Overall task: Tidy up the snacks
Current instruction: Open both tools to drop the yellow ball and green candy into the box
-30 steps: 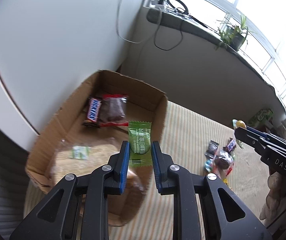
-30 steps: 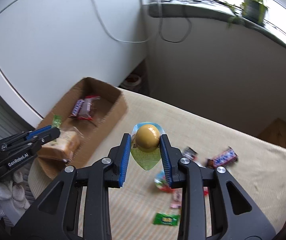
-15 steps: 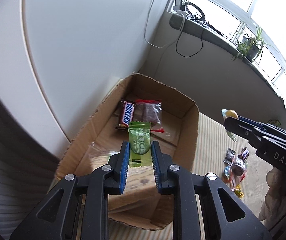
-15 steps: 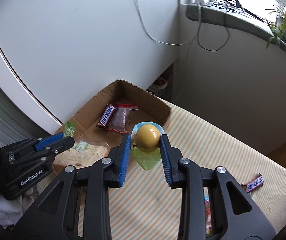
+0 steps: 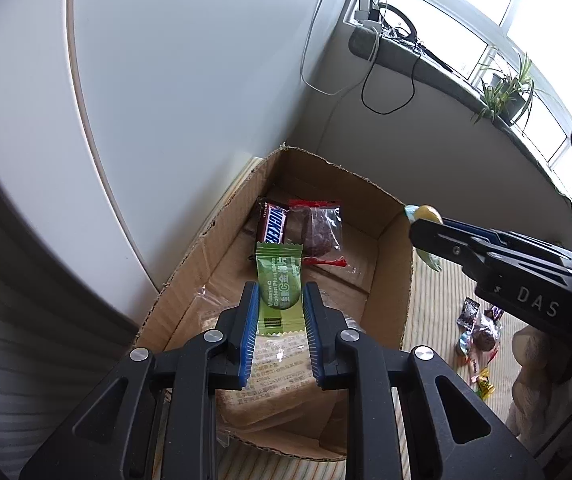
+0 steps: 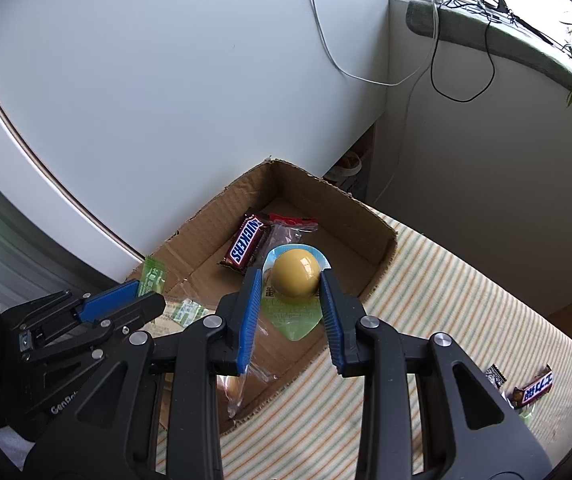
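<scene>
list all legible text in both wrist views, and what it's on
"SNICKERS": brown candy bar wrapper in the cardboard box.
"Vitamin C Golden Plum Slices": green sachet in the left tool.
"DAS": right tool's black body.
"GenRo…", cut off: left tool's body.
Bread bag print, loose table wrappers: unreadable.

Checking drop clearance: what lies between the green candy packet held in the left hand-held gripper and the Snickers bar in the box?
Only bare cardboard box floor, per the left wrist view: green candy packet overlaps the Snickers bar.
</scene>
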Demonstrator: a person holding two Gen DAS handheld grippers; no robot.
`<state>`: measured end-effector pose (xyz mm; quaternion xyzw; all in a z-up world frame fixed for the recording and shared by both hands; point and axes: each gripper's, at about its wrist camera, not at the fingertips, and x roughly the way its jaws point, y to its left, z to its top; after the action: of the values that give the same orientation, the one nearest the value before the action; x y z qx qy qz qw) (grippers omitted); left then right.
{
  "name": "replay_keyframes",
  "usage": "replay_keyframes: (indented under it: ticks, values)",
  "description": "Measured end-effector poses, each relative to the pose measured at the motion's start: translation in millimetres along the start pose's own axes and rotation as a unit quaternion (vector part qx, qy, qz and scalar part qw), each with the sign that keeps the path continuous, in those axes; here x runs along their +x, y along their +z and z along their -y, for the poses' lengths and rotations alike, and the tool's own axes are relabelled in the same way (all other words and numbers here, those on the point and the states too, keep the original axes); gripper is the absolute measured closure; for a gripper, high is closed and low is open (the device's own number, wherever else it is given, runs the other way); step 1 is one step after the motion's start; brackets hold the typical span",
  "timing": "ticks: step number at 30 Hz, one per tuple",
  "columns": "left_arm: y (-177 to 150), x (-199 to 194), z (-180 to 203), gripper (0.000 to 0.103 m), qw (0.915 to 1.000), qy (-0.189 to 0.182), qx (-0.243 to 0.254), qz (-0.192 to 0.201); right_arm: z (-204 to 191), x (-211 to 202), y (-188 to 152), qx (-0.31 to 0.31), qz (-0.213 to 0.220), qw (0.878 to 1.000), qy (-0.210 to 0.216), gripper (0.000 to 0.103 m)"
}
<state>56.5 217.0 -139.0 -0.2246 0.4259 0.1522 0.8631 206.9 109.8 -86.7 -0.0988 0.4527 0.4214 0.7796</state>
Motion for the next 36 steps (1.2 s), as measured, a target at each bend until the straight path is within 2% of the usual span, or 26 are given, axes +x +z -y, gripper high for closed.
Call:
replay_keyframes:
  ticks: [3,6,8,9,13,20,23,27,29,31,36]
  values:
    - [1,0,1,0.082,1.0,-0.002,0.001,0.0,0,3,3,0.002,-0.004,1.0,0.005,0.072]
    - [1,0,3,0.082,1.0,-0.002,0.008,0.0,1,4,5,0.001,-0.005,1.0,0.001,0.062]
    - [1,0,5,0.081,0.9999,-0.002,0.011,-0.002,2,1,7,0.003,0.0,1.0,-0.004,0.048]
    - [1,0,5,0.08,0.9999,-0.001,0.011,-0.003,3,-2,7,0.005,0.004,1.0,-0.004,0.047]
    - [1,-1,4,0.071,1.0,-0.003,0.006,-0.002,7,-8,9,0.014,0.009,1.0,-0.005,0.046]
    - [2,-6,6,0.066,0.9999,-0.01,0.007,0.0,21,-27,3,0.028,0.019,0.999,-0.013,0.046]
    - [1,-7,7,0.058,0.9999,-0.013,0.009,0.0,30,-36,-2,0.037,0.022,0.999,-0.019,0.046]
    - [1,-11,8,0.057,0.9998,-0.019,0.009,0.0,46,-50,-10,0.053,0.027,0.998,-0.027,0.045]
    - [2,-12,9,0.057,0.9997,-0.02,0.011,0.001,56,-59,-16,0.063,0.032,0.997,-0.032,0.037]
    - [1,-13,10,0.057,0.9996,-0.024,0.011,-0.002,66,-72,-24,0.072,0.041,0.996,-0.04,0.033]
    - [-3,-19,20,0.056,0.999,-0.028,0.031,-0.01,98,-99,-49,0.105,0.048,0.992,-0.054,0.033]
